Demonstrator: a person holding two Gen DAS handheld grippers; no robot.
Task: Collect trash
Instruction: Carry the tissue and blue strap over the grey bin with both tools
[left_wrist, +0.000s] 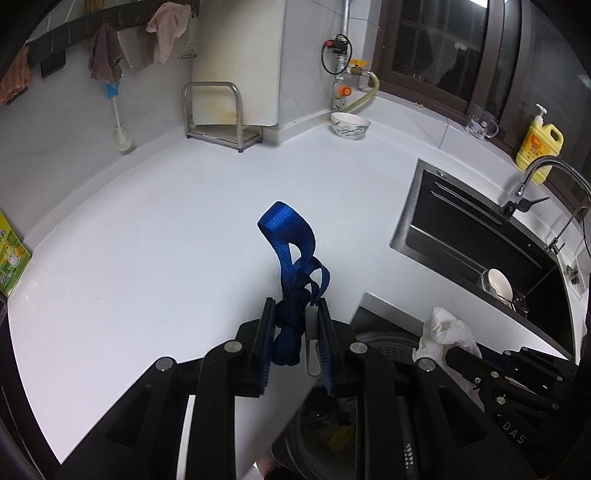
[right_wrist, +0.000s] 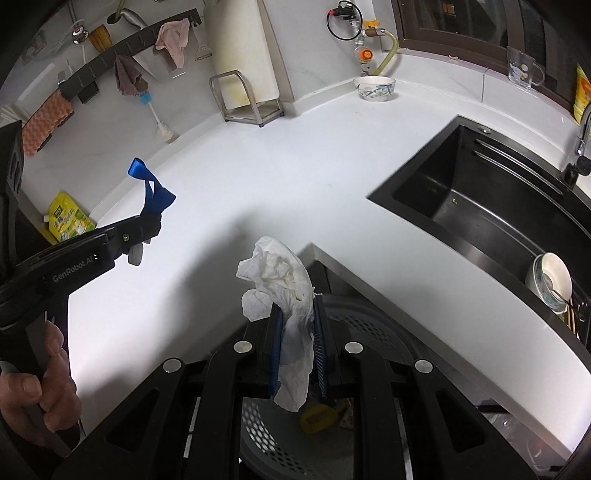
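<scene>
My left gripper (left_wrist: 293, 314) is shut on a knotted blue webbing strap (left_wrist: 290, 254), whose loop stands up above the fingers over the white counter's front edge. In the right wrist view the same strap (right_wrist: 151, 188) sticks out of the left gripper (right_wrist: 149, 225), held by a hand at the left. My right gripper (right_wrist: 297, 314) is shut on a crumpled white paper tissue (right_wrist: 280, 280), which also shows in the left wrist view as the tissue (left_wrist: 445, 330). Below both grippers stands a grey perforated trash bin (right_wrist: 362, 332) with bits of waste inside.
The white countertop (left_wrist: 166, 229) wraps around a black sink (right_wrist: 480, 199) with white bowls (right_wrist: 550, 280) in its rack. A patterned bowl (left_wrist: 349, 125), metal rack (left_wrist: 218, 114), glass mug (left_wrist: 480, 123) and yellow soap bottle (left_wrist: 539, 144) stand along the back wall. A green-yellow packet (right_wrist: 70, 218) lies at left.
</scene>
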